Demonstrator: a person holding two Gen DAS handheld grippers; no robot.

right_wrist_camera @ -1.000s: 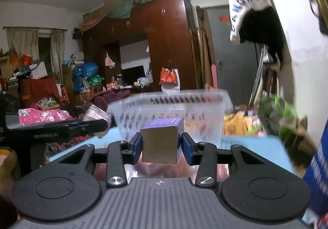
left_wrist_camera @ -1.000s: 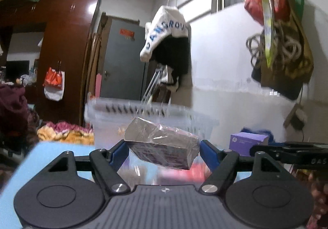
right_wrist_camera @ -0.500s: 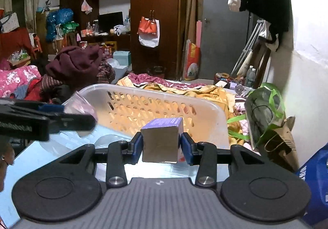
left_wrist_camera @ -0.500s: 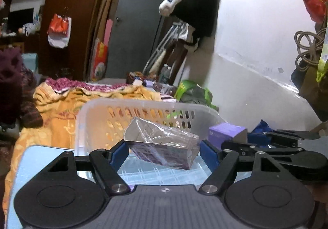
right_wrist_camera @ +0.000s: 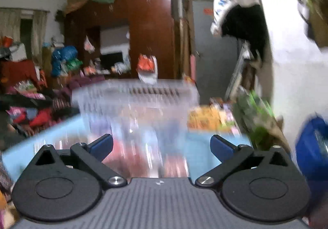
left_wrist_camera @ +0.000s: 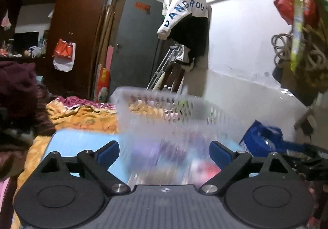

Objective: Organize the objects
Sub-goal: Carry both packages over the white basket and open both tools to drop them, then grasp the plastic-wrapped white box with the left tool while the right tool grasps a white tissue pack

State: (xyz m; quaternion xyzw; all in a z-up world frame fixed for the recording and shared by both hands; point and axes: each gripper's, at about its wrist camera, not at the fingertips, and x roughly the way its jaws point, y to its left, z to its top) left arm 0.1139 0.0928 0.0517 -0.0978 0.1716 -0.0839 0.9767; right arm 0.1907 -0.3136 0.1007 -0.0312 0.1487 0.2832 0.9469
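Observation:
A translucent white plastic basket (left_wrist_camera: 164,110) stands on the light blue table (left_wrist_camera: 78,142) right in front of both grippers; it also shows in the right wrist view (right_wrist_camera: 139,97). Blurred purple and red shapes (left_wrist_camera: 164,155) show through its near wall; I cannot tell the items apart. My left gripper (left_wrist_camera: 165,152) is open and empty, just before the basket wall. My right gripper (right_wrist_camera: 162,144) is open and empty, also close to the basket. The right gripper's dark body (left_wrist_camera: 303,159) shows at the right edge of the left wrist view.
A blue bag (left_wrist_camera: 260,138) sits at the right beside the white wall; it also shows in the right wrist view (right_wrist_camera: 313,147). A green bag (right_wrist_camera: 258,118) lies past the table's far right. Orange bedding (left_wrist_camera: 82,116) and dark clothes (left_wrist_camera: 18,93) lie left of the table.
Both grippers opened and let go of their boxes, which are now inside the basket. Both grippers dropped and tilted up, so the basket's near wall now fills the view.

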